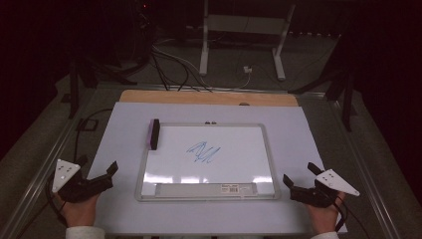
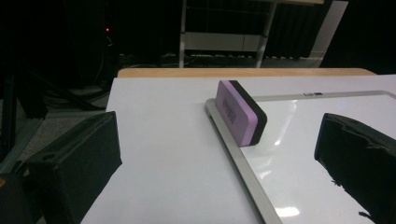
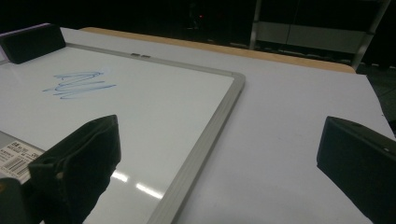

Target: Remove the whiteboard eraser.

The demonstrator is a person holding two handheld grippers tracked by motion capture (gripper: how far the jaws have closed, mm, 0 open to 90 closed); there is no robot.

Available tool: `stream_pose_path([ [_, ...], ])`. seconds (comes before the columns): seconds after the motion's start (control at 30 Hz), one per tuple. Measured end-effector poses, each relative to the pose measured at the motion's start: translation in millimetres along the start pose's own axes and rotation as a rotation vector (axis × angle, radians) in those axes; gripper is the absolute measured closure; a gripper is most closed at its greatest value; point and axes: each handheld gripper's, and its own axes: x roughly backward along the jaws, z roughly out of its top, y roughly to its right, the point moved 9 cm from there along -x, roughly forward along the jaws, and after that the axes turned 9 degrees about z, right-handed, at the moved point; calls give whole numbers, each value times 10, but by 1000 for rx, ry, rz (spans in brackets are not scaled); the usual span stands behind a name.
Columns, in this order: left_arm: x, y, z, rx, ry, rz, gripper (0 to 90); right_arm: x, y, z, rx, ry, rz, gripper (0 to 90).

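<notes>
Near edge of the table: the left gripper (image 1: 97,175) and the right gripper (image 1: 302,180) are resting low at the two near corners, each held from behind by a hand, left hand (image 1: 79,211) and right hand (image 1: 322,217). Both are standing with jaws spread wide and nothing between them; the left is angling inward toward the whiteboard's left side, the right toward its right frame.

Mid-table: the whiteboard (image 1: 271,164) is lying flat on the pale table cover (image 1: 119,129), its label strip (image 1: 206,188) along the near edge. A blue marker scribble (image 1: 203,152) is sitting near the board's centre.

Far left corner of the board: the purple-backed eraser (image 2: 240,113) is standing on its long edge, overlapping the left frame, well apart from both grippers.

Judged step: reaching for the eraser. The left gripper is lying closer to it; the jaws should be straddling the eraser's purple and black faces squarely, closing on its middle so that the felt can be turned down flat onto the scribble.
</notes>
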Motion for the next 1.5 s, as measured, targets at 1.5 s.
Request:
stream_pose_path([
  [1.5, -460, 166, 299, -29, -41, -64, 7, 14, 15, 9, -14, 13, -1, 0],
])
